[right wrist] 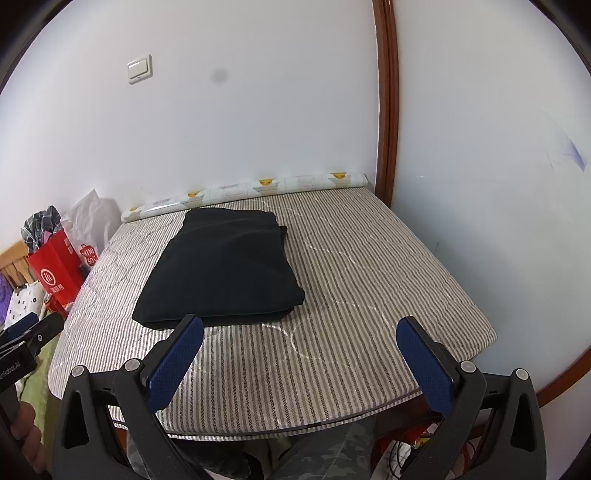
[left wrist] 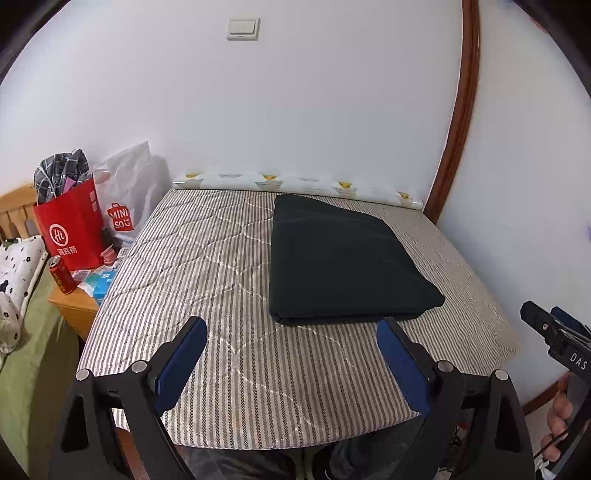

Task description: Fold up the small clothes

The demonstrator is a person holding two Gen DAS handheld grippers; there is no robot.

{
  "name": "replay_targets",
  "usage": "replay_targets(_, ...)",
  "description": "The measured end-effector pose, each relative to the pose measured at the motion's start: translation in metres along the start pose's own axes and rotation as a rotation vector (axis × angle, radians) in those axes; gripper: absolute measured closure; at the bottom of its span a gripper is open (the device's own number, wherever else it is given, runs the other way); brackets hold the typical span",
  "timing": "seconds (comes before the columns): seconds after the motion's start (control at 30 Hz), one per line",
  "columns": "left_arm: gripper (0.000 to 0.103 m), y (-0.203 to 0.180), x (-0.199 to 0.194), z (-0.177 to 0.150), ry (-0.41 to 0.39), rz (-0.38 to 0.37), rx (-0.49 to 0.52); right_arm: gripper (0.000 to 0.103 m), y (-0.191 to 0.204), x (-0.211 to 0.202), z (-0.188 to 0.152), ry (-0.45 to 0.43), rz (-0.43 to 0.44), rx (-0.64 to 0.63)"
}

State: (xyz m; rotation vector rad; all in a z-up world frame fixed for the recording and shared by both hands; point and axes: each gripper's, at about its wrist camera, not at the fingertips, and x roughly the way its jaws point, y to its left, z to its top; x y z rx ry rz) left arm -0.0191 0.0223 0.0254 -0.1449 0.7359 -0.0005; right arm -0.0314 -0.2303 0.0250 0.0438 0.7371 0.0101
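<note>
Garment [left wrist: 343,258]: we see one dark cloth, folded into a flat rectangle of several layers, lying on the striped pad [left wrist: 207,280]. In the left view it sits right of centre, toward the far edge; in the right view it sits left of centre [right wrist: 221,266].

Worktop: we see a table covered by the grey-and-white striped quilted pad [right wrist: 369,288], with its far and right sides near white walls.

Left gripper [left wrist: 291,339]: we hold it above the near part of the pad, fingers [left wrist: 181,365] spread wide and released, nothing between them. The right finger's tip lies just before the garment's near edge in this view; we cannot tell whether it touches.

Right gripper [right wrist: 299,339]: we hold it over the near edge of the pad, fingers [right wrist: 424,365] spread wide and released, gripping nothing. Its left finger tip overlaps the garment's near edge in this view; we cannot tell contact.

Roll [left wrist: 295,182]: a printed roll with yellow marks lies along the far edge of the pad by the wall.

Left of the worktop: a red bag [left wrist: 70,229] with checked cloth in it, a white bag [left wrist: 125,195] behind it, and a red can [left wrist: 62,275] on a wooden stand.

Wall: a light switch [left wrist: 243,28] and a brown wooden trim [right wrist: 386,96].
</note>
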Motion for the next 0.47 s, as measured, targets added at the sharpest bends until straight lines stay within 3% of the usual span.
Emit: replay_targets(0.47, 0.01, 0.019, 0.02, -0.001, 0.012, 0.015, -0.04, 0.0, 0.004, 0.012, 0.004, 0.009, -0.008, -0.022)
